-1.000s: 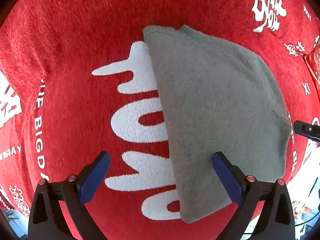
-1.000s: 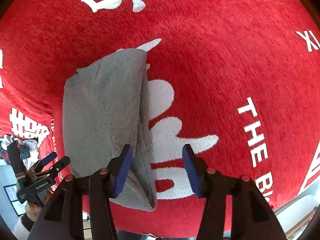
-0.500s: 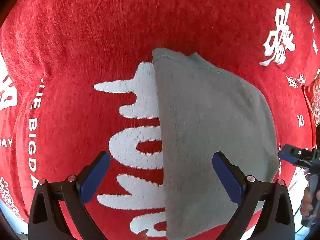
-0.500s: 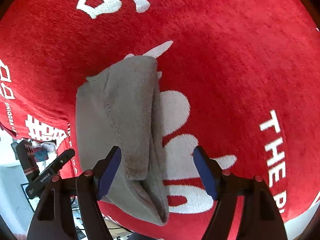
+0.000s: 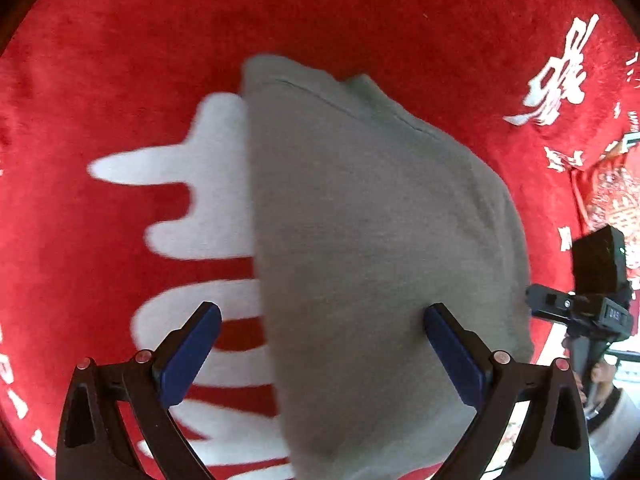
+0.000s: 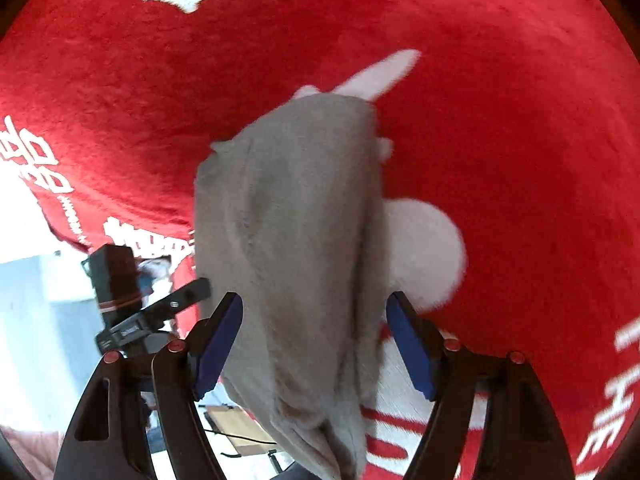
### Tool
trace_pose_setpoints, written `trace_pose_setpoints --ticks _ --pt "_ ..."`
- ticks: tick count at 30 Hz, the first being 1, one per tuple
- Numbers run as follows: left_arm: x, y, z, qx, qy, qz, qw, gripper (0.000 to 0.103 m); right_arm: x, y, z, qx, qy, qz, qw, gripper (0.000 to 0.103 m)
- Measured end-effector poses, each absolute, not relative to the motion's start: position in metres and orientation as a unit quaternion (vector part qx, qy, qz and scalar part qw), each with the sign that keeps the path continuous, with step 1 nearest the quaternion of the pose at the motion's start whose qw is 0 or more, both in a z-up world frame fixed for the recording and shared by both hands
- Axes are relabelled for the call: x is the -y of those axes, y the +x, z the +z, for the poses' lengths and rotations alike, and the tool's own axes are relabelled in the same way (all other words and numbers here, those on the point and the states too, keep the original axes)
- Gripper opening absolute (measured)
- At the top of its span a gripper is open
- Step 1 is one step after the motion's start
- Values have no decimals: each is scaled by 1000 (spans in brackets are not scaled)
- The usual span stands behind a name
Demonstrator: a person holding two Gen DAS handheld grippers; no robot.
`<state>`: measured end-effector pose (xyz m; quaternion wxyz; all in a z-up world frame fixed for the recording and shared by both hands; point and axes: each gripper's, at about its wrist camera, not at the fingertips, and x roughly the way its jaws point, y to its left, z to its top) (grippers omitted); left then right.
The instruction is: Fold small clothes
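A folded grey cloth (image 5: 372,240) lies on a red cloth-covered table (image 5: 120,80) with white lettering. It also shows in the right wrist view (image 6: 296,240), where its near end hangs over the table edge. My left gripper (image 5: 320,352) is open, its blue pads either side of the cloth's left edge, above it. My right gripper (image 6: 316,344) is open, its pads straddling the cloth's near end, holding nothing. The right gripper's body shows at the right of the left wrist view (image 5: 592,304); the left gripper's body shows at the left of the right wrist view (image 6: 132,312).
The red table cover (image 6: 520,120) has white characters and words. A red patterned item (image 5: 612,200) lies at the far right. The table edge runs along the cloth's near end; floor and room show beyond it (image 6: 40,300).
Both grippers have drawn closer to the cloth, which looks larger. The right gripper's jaws have widened and now straddle the cloth's near end. The cloth has stayed folded on the table.
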<state>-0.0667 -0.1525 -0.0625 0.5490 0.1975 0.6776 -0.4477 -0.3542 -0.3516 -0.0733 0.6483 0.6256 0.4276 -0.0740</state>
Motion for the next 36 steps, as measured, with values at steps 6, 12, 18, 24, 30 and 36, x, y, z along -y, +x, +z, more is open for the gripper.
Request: trace_pose_setpoints --ticks 6,12,18,24,30,36 --pt "169 -80 -75 -679 190 -455 545 102 344 -313 -75 -446 596 -22 667 80" --pt "166 -87 -72 -662 186 -452 568 101 344 -314 -81 -423 624 -35 656 74" --pt "152 -85 -54 -648 170 -449 590 61 338 -315 -70 -432 626 -71 645 30" --pt "132 -72 -25 -650 140 -475 576 45 320 -304 -34 -387 653 -45 650 29" --pt "96 -60 13 -643 133 -487 576 45 287 -283 0 -373 656 -25 656 29" --pt "45 -28 28 -653 141 -468 578 45 237 -251 4 -378 674 -1 634 29"
